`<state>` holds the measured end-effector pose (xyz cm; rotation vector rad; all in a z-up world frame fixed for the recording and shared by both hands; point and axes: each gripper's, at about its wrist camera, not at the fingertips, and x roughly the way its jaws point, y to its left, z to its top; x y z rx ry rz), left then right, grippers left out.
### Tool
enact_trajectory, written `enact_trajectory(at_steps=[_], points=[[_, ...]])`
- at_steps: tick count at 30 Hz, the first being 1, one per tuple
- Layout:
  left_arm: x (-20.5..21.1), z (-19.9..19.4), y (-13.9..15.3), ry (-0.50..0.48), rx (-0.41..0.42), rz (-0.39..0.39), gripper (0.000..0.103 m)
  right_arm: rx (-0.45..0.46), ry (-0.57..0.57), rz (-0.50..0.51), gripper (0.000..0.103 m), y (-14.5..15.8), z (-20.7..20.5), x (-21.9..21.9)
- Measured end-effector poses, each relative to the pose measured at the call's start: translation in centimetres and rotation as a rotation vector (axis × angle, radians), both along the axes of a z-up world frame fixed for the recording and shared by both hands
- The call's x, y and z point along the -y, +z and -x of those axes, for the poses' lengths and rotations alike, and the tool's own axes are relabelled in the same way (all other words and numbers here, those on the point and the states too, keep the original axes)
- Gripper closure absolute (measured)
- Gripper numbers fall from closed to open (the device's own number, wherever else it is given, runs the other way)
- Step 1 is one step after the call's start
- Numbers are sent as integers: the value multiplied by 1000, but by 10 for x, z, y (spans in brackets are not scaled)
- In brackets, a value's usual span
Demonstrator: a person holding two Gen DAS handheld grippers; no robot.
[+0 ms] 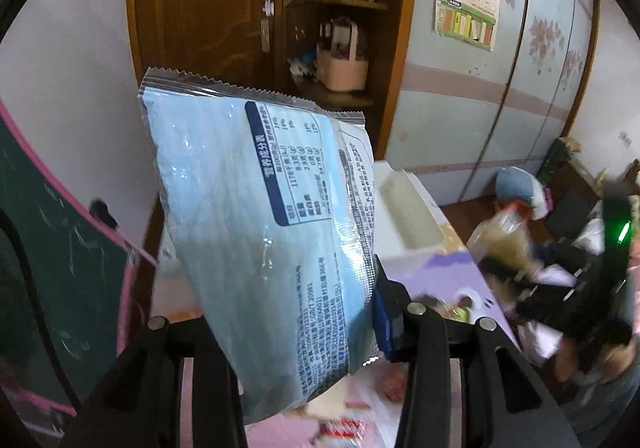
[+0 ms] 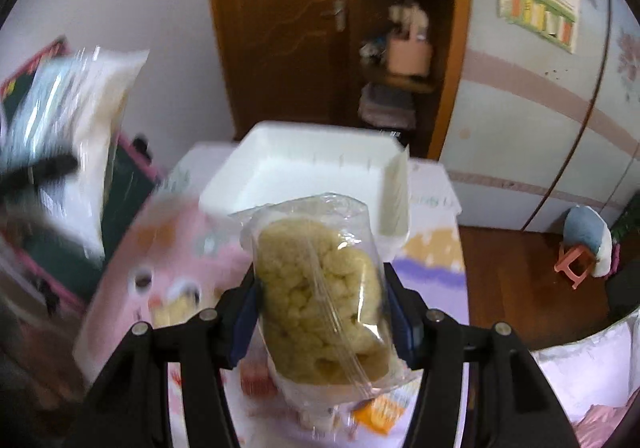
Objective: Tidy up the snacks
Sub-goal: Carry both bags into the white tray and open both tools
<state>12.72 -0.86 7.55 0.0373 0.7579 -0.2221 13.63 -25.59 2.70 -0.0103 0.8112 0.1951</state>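
a: bags in both tools, right? how far along are you?

b: early, i'd judge. my left gripper (image 1: 304, 322) is clenched on the blue bag (image 1: 256, 232), pinching it near its lower end so it stands up tilted, back label facing the lens. my right gripper (image 2: 320, 322) is clamped on the clear bag (image 2: 324, 304) of yellow puffs, blue pads pressing both its sides.

a: and the box?

b: white box (image 2: 316, 172) sits open at the far end of the table (image 2: 432, 268), ahead of the right gripper. what i can see of its inside is bare, so i'd say nothing has landed there, though part of its floor is hidden behind the clear bag.

a: so both bags are in the air?

b: yes, both lifted clear of the tabletop, neither over the box as far as i can tell. in the right view the blue bag shows as a blur off to the left.

a: what's left?

b: carrying these two to the box, if that's where they belong, and letting go. an orange packet (image 2: 380, 412) lies under the clear bag on the table, plus a few blurred red wrappers (image 1: 344, 428) near my left gripper, so more snacks wait after this pair.
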Motion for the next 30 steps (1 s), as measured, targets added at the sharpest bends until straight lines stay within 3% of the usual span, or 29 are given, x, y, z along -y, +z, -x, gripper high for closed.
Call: enact_trajectory(at_steps=[4,9,20,25,26,28,30], points=[[17,-56,-11,23,-5,-46,63,-18,-46,-91,46,14,-55,9],[32,-122,-50,23,-88,-67,63,-131,-95,-210,46,-6,-118,19],[55,-189,-143,40,-215,-61,62,-293,-177,-195,46,-95,-184,3],[64,-207,-168,47,-242,-79,59,-311,-198,-199,46,-112,-196,2],[66,-209,-172,48,-246,-88,57,-312,-205,-198,46,-115,-199,2],[68,-211,-178,46,-250,-96,41,-314,-210,-207,45,-116,-198,1],[67,-206,-178,39,-235,-86,8,-339,-206,-242,41,-122,-199,1]])
